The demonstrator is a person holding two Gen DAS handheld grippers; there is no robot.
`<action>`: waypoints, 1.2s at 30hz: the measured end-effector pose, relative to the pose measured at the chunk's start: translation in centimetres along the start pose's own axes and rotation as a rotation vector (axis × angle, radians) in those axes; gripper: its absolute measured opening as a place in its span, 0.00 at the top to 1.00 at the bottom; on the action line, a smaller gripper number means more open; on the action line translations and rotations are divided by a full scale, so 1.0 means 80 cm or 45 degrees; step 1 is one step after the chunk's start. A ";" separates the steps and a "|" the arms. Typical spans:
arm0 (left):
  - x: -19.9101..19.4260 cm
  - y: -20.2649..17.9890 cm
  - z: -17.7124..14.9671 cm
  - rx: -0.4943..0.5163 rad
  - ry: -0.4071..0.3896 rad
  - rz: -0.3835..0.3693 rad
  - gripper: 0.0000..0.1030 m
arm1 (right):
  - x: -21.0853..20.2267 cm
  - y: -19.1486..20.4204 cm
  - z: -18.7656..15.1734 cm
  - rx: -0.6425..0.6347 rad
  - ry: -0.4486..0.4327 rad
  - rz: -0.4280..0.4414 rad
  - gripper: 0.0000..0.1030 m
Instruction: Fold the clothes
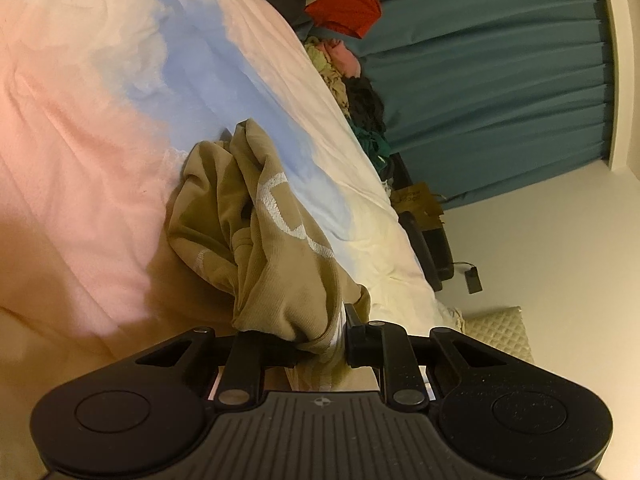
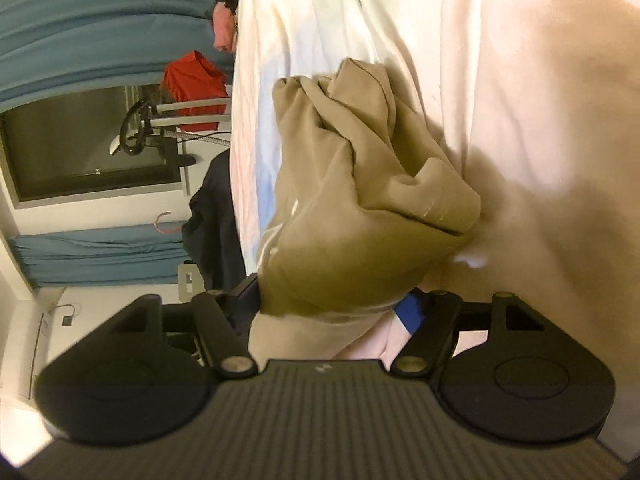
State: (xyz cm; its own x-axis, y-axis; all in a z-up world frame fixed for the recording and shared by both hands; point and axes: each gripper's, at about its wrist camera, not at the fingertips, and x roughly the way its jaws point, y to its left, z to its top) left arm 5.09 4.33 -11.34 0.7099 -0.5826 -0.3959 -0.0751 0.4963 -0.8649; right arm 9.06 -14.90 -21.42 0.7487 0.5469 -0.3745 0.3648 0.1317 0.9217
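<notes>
A khaki garment with white lettering (image 1: 260,220) hangs bunched over the bed's pastel pink, blue and white cover (image 1: 80,140). My left gripper (image 1: 324,344) is shut on one edge of the garment, and the cloth trails away from its fingers. The same garment (image 2: 352,200) fills the middle of the right wrist view, crumpled in thick folds. My right gripper (image 2: 336,312) is shut on another part of it; the cloth hides the fingertips. Both views are turned sideways.
A pile of mixed clothes (image 1: 356,92) and a red garment (image 1: 344,12) lie beyond the bed's far edge, in front of teal curtains (image 1: 500,80). A quilted pillow (image 1: 500,332) sits near the wall. A dark window (image 2: 88,152) and dark clothing (image 2: 212,216) flank the bed.
</notes>
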 end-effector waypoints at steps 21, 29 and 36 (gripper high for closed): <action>-0.062 -0.038 -0.022 0.008 0.023 0.013 0.84 | -0.066 0.044 -0.021 -0.230 -0.174 -0.052 0.64; -0.090 -0.106 -0.041 0.054 0.258 0.022 0.83 | -0.164 0.076 -0.034 -0.264 -0.184 -0.107 0.64; 0.019 -0.190 -0.021 0.170 0.404 0.019 0.83 | -0.193 0.114 0.052 -0.274 -0.253 -0.153 0.64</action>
State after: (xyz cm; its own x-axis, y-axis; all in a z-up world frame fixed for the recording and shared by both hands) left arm 6.11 -5.21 0.67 0.4548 -0.7352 -0.5026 0.0234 0.5740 -0.8185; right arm 3.12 -25.61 -7.66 0.8087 0.3472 -0.4748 0.3474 0.3694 0.8619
